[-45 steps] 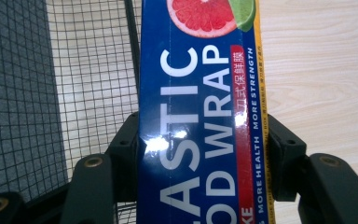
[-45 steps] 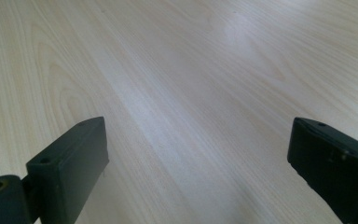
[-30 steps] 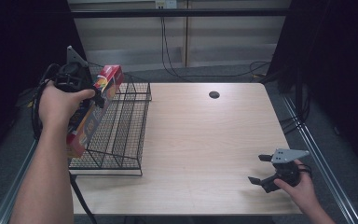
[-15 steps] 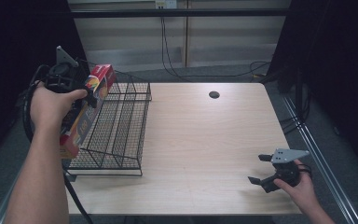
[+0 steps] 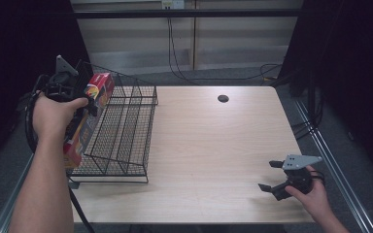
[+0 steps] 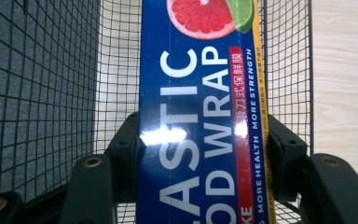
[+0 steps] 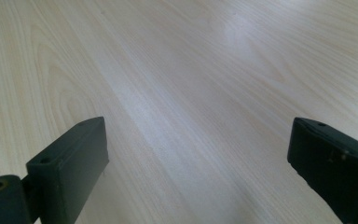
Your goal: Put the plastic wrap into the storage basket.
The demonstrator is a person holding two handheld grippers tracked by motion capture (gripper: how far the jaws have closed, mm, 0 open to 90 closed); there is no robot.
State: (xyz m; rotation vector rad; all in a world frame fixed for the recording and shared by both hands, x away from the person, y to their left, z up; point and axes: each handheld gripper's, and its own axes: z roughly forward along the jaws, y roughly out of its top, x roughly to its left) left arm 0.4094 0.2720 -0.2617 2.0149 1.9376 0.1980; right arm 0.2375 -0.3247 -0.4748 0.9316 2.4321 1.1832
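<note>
Wood counter, dark room. Left gripper clamps wrap box above wire rack; lower box level, clear of rack walls. Right gripper wide, idle.

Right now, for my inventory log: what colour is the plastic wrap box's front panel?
Dark blue with white lettering on the long cardboard plastic wrap box; clearest in the left gripper view.

- the plastic wrap box was long and narrow, with a red end, a blue face lettered in white, and a grapefruit slice and lime pictured on it.
- it was held aloft, slanting, over the left edge of the black wire rack.
- the rack stood on the table's left side.
</note>
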